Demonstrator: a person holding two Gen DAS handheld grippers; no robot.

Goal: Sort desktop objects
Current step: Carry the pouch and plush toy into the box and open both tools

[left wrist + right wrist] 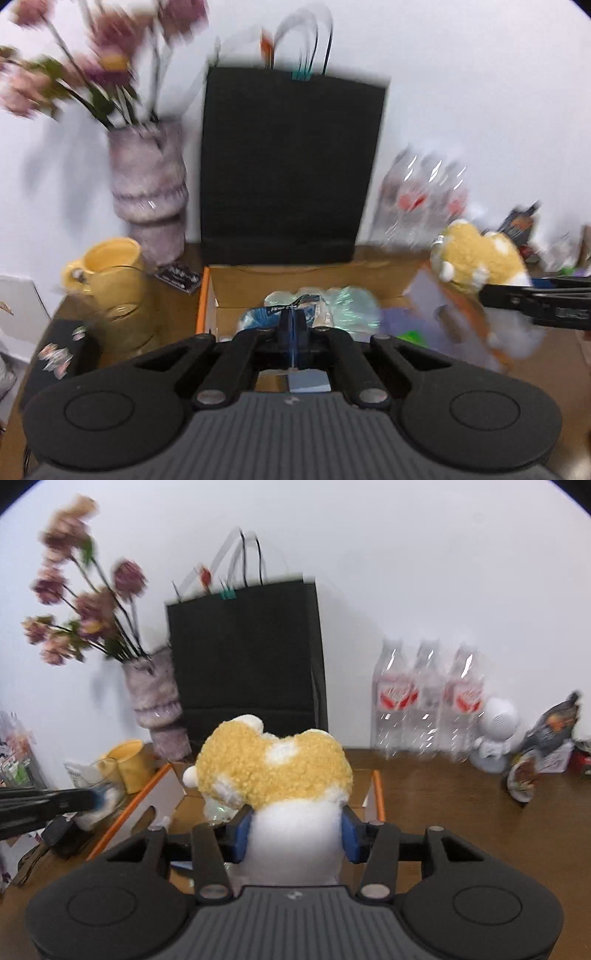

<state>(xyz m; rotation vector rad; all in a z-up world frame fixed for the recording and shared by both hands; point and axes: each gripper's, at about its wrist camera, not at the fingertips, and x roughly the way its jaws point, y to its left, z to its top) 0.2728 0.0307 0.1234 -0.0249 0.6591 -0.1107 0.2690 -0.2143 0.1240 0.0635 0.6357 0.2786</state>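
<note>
My right gripper [295,830] is shut on a yellow and white plush toy [273,768], held above the open cardboard box [376,794]. The toy also shows in the left wrist view [476,258], with the right gripper's fingers [532,299] at the right edge. My left gripper [293,325] is shut on a thin clear plastic packet with blue print [317,306], held over the same box [210,295]. In the right wrist view the left gripper [88,799] comes in from the left, its packet blurred.
A black paper bag [247,653] stands behind the box. A vase of pink flowers [155,698] and a yellow mug [110,273] are at the left. Three water bottles [428,701], a white figurine [495,734] and snack packs [543,746] line the right on the wooden desk [461,819].
</note>
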